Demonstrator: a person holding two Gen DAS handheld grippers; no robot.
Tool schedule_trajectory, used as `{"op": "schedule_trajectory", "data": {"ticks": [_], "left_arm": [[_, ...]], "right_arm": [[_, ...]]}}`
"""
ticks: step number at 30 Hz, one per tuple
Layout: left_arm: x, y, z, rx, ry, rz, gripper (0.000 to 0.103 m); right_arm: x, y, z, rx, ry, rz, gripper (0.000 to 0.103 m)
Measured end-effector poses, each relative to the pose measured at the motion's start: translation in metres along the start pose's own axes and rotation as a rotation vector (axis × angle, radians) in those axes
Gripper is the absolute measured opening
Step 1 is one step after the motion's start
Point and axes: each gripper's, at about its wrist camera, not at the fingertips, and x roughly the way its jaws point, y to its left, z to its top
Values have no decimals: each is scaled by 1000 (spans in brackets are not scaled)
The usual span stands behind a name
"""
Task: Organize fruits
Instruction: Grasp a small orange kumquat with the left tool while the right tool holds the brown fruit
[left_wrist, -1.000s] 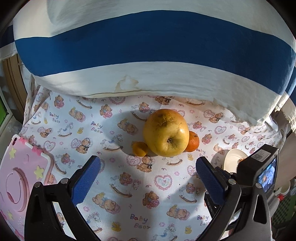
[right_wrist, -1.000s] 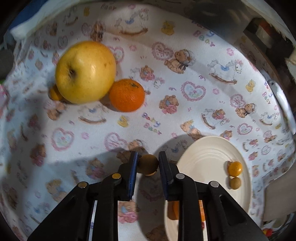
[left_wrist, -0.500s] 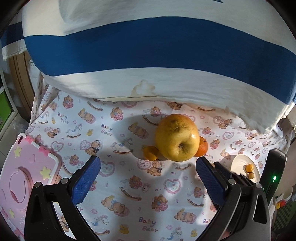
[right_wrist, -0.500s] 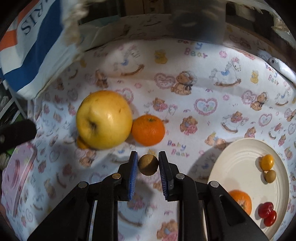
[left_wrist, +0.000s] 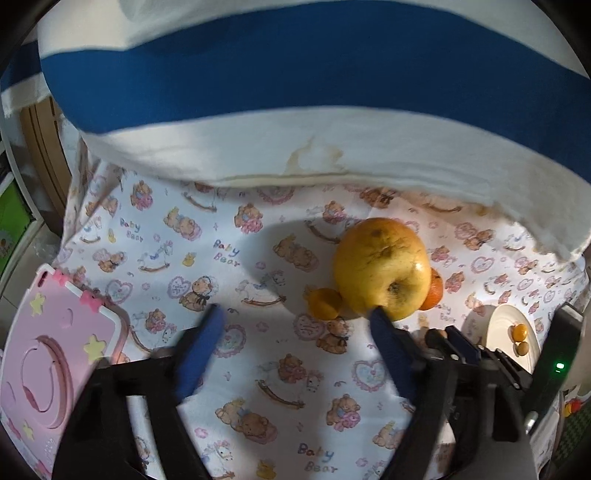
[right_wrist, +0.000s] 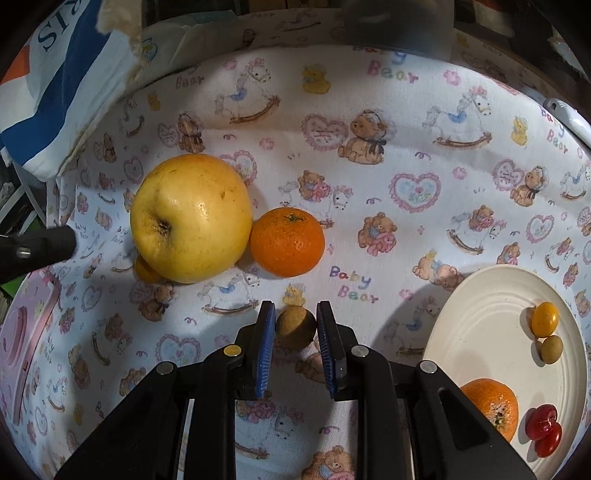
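Biggest thing going is the baby-bear print cloth (right_wrist: 424, 122) covering the whole surface everything sits on, with a blue and white striped cushion (left_wrist: 295, 92) bulging over its far edge in the left wrist view. Off to the left side there's a pink case with stars and bows (left_wrist: 55, 354) lying on the cloth. Next down is the cream plate (right_wrist: 480, 325) at the right, and it's holding a mandarin (right_wrist: 491, 410) at its near rim, two red cherry tomatoes (right_wrist: 543, 428) touching each other just right of that, plus a small yellow fruit (right_wrist: 545, 319) with a little brownish one (right_wrist: 551, 349) right up against it. Out on the cloth, well apart from the plate, sits the big yellow apple (right_wrist: 190, 218) with a loose mandarin (right_wrist: 287, 242) touching its right side and a small orange-yellow fruit (left_wrist: 325, 303) tucked against the other side, mostly hidden in the right wrist view. The left gripper (left_wrist: 295, 325) hovers over the cloth near that cluster with its jaws closing in, nothing between them except bare cloth, though the right fingertip lines up in front of the apple's near edge and I can't tell if it touches. The right gripper (right_wrist: 295, 325) has its jaws pinching a small round brown fruit (right_wrist: 295, 328), held just above the cloth between the loose mandarin and the plate.
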Motion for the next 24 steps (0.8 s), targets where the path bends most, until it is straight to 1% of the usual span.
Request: {"op": "schedule_trajectory", "data": {"ticks": [2, 4, 5, 8, 10, 11, 12, 14, 15, 17, 19, 22, 24], "left_arm": [[9, 6, 1, -13, 12, -47, 50], [17, 11, 1, -23, 23, -65, 50], [22, 13, 0, -30, 29, -74, 47], [31, 17, 0, -48, 42, -140, 47], [37, 16, 0, -42, 44, -168, 47], [40, 14, -1, -21, 46, -165, 47], [43, 9, -2, 20, 51, -152, 47], [48, 0, -3, 117, 64, -106, 47], [48, -3, -4, 146, 57, -91, 45], [50, -7, -5, 183, 55, -92, 42], [52, -13, -7, 217, 57, -92, 42], [56, -25, -11, 279, 30, -62, 42], [61, -31, -11, 293, 13, -35, 41]], "right_arm": [[1, -1, 0, 9, 0, 10, 24], [-4, -9, -2, 16, -2, 19, 24], [-4, -9, -2, 14, -3, 20, 24], [-6, -10, -2, 9, -6, 19, 24], [-8, -12, -3, 15, -6, 23, 24], [-8, -12, -3, 18, -6, 27, 24], [-8, -13, -3, 22, -6, 30, 24], [-12, -19, -5, 32, -7, 34, 24], [-13, -19, -5, 33, -7, 34, 24], [-14, -19, -5, 32, -8, 32, 24], [-14, -20, -6, 34, -7, 34, 24], [-14, -20, -6, 37, -8, 35, 24], [-15, -21, -6, 42, -8, 37, 24]]}}
